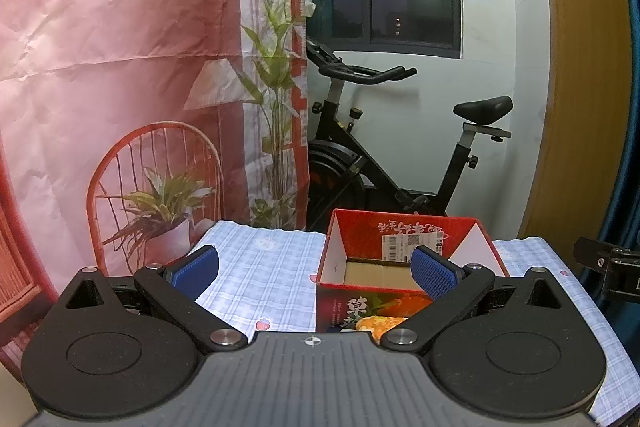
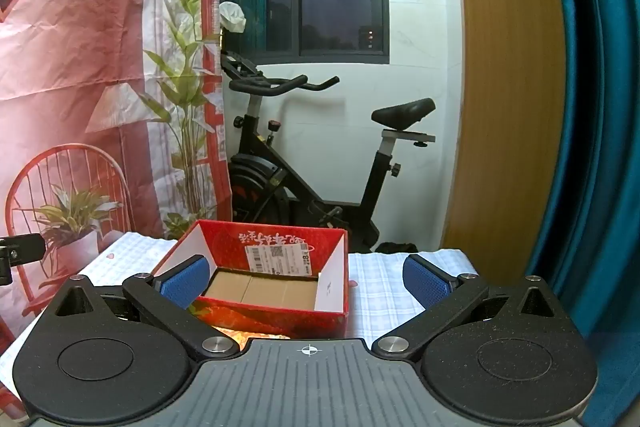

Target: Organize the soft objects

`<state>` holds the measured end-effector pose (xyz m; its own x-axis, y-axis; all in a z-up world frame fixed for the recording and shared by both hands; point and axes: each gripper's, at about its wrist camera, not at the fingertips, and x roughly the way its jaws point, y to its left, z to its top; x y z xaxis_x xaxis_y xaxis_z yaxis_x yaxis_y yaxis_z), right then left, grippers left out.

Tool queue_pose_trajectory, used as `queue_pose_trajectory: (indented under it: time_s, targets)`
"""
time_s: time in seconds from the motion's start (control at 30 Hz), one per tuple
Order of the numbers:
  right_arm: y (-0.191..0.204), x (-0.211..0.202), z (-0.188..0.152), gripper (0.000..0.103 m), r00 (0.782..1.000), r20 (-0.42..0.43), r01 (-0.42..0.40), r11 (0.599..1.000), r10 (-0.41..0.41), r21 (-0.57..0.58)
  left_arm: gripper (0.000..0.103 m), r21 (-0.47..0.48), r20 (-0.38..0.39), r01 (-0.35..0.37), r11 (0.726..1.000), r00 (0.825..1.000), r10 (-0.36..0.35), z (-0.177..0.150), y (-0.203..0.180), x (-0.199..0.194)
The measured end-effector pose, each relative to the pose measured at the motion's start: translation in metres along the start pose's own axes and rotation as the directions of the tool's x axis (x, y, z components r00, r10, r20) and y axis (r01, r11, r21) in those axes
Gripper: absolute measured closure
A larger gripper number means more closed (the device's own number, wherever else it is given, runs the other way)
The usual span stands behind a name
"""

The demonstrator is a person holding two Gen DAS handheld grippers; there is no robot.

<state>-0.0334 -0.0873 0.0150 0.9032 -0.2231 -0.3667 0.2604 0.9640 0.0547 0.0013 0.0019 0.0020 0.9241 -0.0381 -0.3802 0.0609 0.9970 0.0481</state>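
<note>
Opening stage: left gripper (image 1: 314, 269) and right gripper (image 2: 306, 279), jaws wide apart and empty, face the empty red box (image 2: 256, 291) at lower centre. An orange soft item (image 1: 380, 325), partly hidden below the box, probably needs grasping next.

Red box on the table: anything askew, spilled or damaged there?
Nothing stands out. The red box sits upright on the checked tablecloth, open, only its cardboard floor showing. An orange-patterned item lies before it, mostly hidden by the gripper body.
</note>
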Motion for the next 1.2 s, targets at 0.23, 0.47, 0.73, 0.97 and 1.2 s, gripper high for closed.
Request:
queue_pose_trajectory:
  time_s: [0.23,0.47,0.73,0.97,1.2]
  targets:
    - [-0.0004,0.0006,-0.0003,0.0,1.0,0.002,0.0,1.0,0.0,0.002,0.0,0.001,0.001,0.001,1.0,1.0,-0.001,0.0008,0.0005,0.0006]
    - [-0.0008,0.0015,-0.0005,0.0,1.0,0.003,0.0,1.0,0.0,0.001,0.0,0.0,0.002,0.002,1.0,1.0,-0.002,0.0015,0.0007,0.001]
    - [-0.001,0.0013,-0.0005,0.0,1.0,0.002,0.001,1.0,-0.001,0.001,0.0,0.004,0.003,0.005,1.0,1.0,-0.005,0.0011,0.0004,0.0007]
    - [-0.0011,0.0013,-0.0005,0.0,1.0,0.002,0.0,1.0,0.0,0.001,0.0,0.004,0.004,0.006,1.0,1.0,-0.006,0.001,-0.0001,-0.0004]
    - [-0.001,0.0008,-0.0005,0.0,1.0,0.002,0.001,1.0,-0.001,0.001,0.0,0.004,0.004,0.005,1.0,1.0,-0.005,0.0007,-0.0003,-0.001]
